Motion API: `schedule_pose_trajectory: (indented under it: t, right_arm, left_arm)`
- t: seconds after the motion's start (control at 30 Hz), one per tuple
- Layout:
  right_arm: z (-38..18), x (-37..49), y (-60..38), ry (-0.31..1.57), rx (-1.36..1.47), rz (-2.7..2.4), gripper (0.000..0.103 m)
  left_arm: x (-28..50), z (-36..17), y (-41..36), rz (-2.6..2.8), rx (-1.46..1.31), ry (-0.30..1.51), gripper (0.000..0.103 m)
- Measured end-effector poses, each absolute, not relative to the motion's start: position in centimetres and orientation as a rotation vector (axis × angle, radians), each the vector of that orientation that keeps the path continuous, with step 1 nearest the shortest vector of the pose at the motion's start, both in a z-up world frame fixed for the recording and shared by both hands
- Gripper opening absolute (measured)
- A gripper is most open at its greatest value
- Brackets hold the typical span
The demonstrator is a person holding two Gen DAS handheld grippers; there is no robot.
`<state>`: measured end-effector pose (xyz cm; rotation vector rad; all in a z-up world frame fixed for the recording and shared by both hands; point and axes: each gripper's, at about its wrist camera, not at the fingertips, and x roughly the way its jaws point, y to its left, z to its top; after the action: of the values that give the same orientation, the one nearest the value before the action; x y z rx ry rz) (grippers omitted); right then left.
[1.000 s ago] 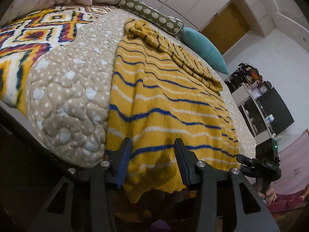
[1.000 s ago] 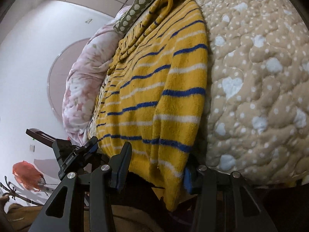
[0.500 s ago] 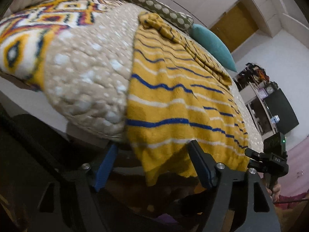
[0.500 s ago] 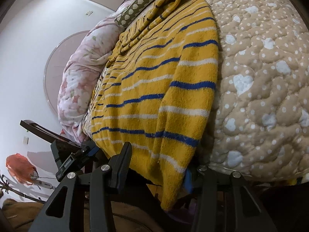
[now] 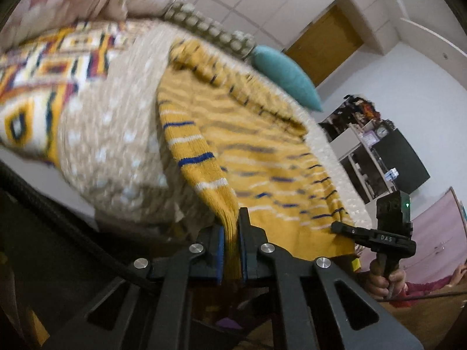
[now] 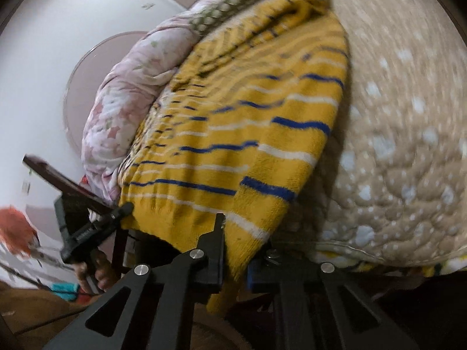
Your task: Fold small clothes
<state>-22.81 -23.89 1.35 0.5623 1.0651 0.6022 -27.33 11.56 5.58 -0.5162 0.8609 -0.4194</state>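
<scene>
Left wrist cam: my left gripper [image 5: 232, 245] is clamped on the near hem corner of the yellow striped sweater [image 5: 262, 157], which lies lengthwise on the dotted beige quilt [image 5: 111, 151], neck end toward the teal pillow [image 5: 284, 77]. Right wrist cam: my right gripper [image 6: 235, 262] pinches the other hem corner, sweater [image 6: 248, 122] running away toward the pink floral duvet [image 6: 122, 102], white wall behind.

A bed carries everything, covered by a beige quilt [image 5: 111, 157] with white dots. A yellow sweater [image 5: 262, 157] with blue and white stripes lies on the quilt, its hem hanging over the bed's near edge. A patterned blanket [image 5: 38, 87], a pink floral duvet [image 6: 122, 102], a dotted pillow [image 5: 210, 33] and a teal cushion [image 5: 286, 75] lie along the far edge.
</scene>
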Motion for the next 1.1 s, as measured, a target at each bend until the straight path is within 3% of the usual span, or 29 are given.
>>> schedule_pose_trajectory:
  t: [0.3, 0.6, 0.77, 1.1]
  right_arm:
    - [8.9, -20.6, -23.1, 0.907, 0.512, 0.702, 0.011]
    - [13.6, -7.2, -23.9, 0.789, 0.47, 0.538, 0.011]
    - [11.5, 2.3, -25.0, 0.827, 0.495, 0.406, 0.011]
    - [4.2, 11.1, -28.5, 0.957, 0.753, 0.317, 0.014]
  left_arm:
    - [-21.4, 12.1, 12.1, -0.45, -0.563, 0.697, 0.006]
    - [-1.1, 15.1, 10.8, -0.327, -0.512, 0.691, 0.006]
    - [8.1, 12.8, 9.4, -0.229, -0.423, 0.784, 0.006]
    - [14.3, 7.4, 10.5, -0.175, -0.511, 0.882, 0.01]
